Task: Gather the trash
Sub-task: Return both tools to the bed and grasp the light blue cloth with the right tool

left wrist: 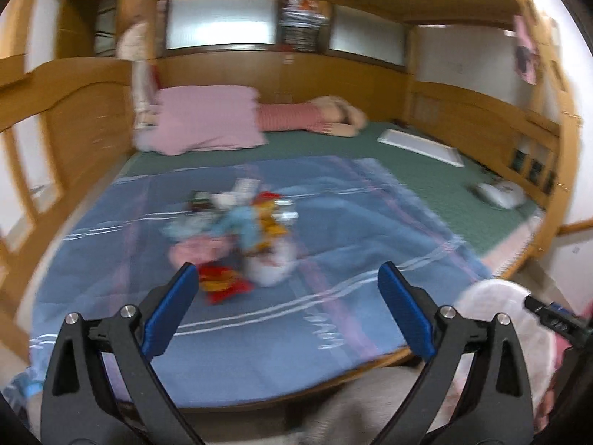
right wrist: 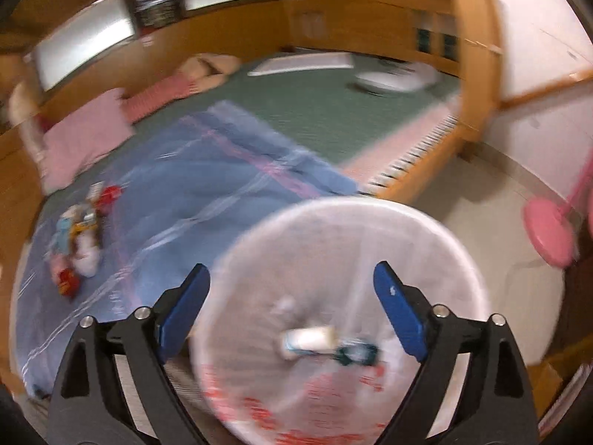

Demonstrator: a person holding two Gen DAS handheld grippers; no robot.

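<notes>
A blurred pile of trash (left wrist: 237, 237), with red, yellow, blue and white wrappers, lies on the blue blanket (left wrist: 333, 244) on the bed. My left gripper (left wrist: 287, 278) is open and empty, just short of the pile's near edge. The pile also shows in the right wrist view (right wrist: 79, 237), far left. My right gripper (right wrist: 291, 278) is open and empty above a round bin lined with a white bag (right wrist: 344, 259) on the floor beside the bed. A white and teal piece of trash (right wrist: 326, 345) lies inside it. The bin's rim shows in the left wrist view (left wrist: 493, 296).
A pink pillow (left wrist: 207, 118), a striped plush toy (left wrist: 315, 115), a white tray (left wrist: 422, 146) and a white object (left wrist: 498, 193) lie on the green sheet. Wooden bed frame (left wrist: 481, 118) and walls surround the bed. A pink stool (right wrist: 550, 230) stands on the floor at right.
</notes>
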